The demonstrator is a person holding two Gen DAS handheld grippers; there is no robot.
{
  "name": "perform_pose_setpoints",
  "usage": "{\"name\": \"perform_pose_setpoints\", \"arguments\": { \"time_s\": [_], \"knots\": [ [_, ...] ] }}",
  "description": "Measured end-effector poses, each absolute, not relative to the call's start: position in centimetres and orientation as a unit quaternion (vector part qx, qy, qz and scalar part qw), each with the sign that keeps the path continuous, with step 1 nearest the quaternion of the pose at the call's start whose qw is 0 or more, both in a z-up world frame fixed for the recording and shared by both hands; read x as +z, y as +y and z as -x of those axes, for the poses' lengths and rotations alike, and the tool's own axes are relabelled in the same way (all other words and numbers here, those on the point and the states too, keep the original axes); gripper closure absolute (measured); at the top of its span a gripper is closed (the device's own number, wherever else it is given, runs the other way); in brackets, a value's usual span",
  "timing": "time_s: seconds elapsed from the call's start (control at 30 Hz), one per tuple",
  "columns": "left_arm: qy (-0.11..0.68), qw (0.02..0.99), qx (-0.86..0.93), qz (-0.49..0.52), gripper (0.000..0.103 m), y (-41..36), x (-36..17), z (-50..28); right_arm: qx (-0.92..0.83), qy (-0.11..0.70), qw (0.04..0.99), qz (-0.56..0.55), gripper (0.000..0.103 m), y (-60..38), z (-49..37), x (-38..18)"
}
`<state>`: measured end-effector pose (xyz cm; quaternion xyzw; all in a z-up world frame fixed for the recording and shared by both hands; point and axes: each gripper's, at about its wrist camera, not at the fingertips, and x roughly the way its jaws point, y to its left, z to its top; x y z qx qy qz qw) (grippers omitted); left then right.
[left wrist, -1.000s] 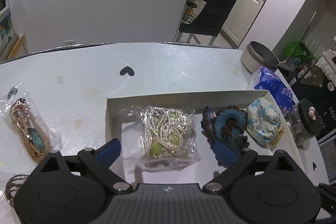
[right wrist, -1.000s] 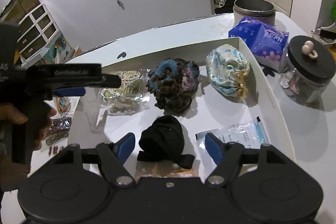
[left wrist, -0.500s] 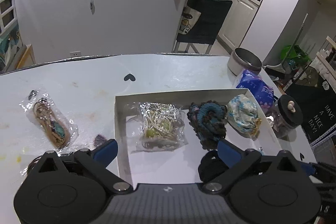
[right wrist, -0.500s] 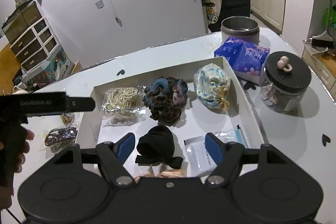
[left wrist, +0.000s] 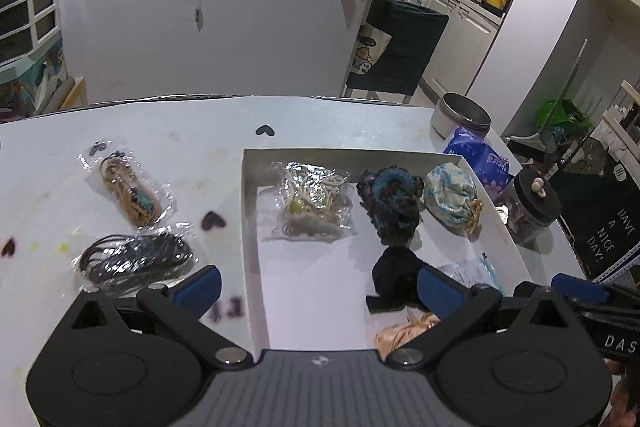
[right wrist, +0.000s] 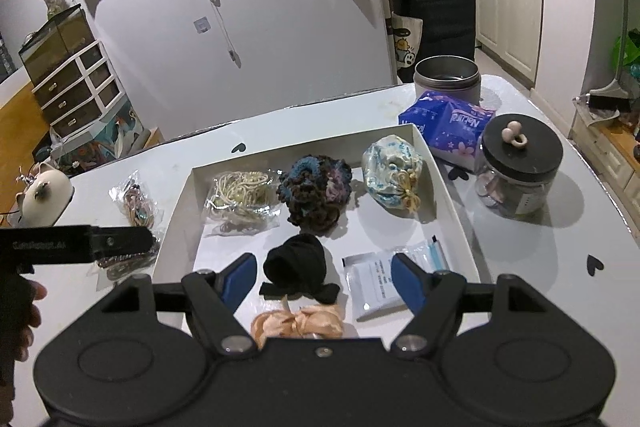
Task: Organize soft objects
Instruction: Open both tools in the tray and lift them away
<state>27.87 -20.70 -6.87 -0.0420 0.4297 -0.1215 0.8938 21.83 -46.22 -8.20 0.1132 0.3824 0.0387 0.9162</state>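
Tongs are held spread on both sides, left tongs and right tongs (nothing pinched); a black scrunchie is seen lower centre, inside the white tray.

- One white shallow cardboard box.
- Inside it, six soft items: one clear bag of cream cord, one dark blue-brown crocheted scrunchie, one pale blue floral fabric pouch, one black cloth scrunchie, one peach satin scrunchie, one sealed white flat packet.
- Two clear bags of cords on the table: one tan, one dark.
- One purple tissue pack.
- One black-lidded glass jar.
- One round metal tin.
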Motion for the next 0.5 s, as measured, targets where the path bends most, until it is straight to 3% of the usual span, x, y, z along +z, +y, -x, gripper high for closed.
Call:
{"name": "perform_pose_setpoints", "arguments": {
  "time_s": [0.3, 0.47, 0.5],
  "knots": [
    [0.402, 0.907, -0.117, 0.04, 0.0, -19.7, -7.0, -23.9, 0.028, 0.365, 0.925, -0.106, 0.024, -46.7, -19.1, -7.9],
    [0.391, 0.911, -0.124, 0.043, 0.0, -19.2, -7.3, -22.3, 0.021, 0.35, 0.932, -0.089, 0.009, -46.6, -17.9, -7.6],
    [0.39, 0.911, -0.128, 0.042, 0.0, -19.2, -7.3, -22.0, 0.019, 0.346, 0.934, -0.085, 0.0, -46.5, -17.7, -7.6]
  ]
}}
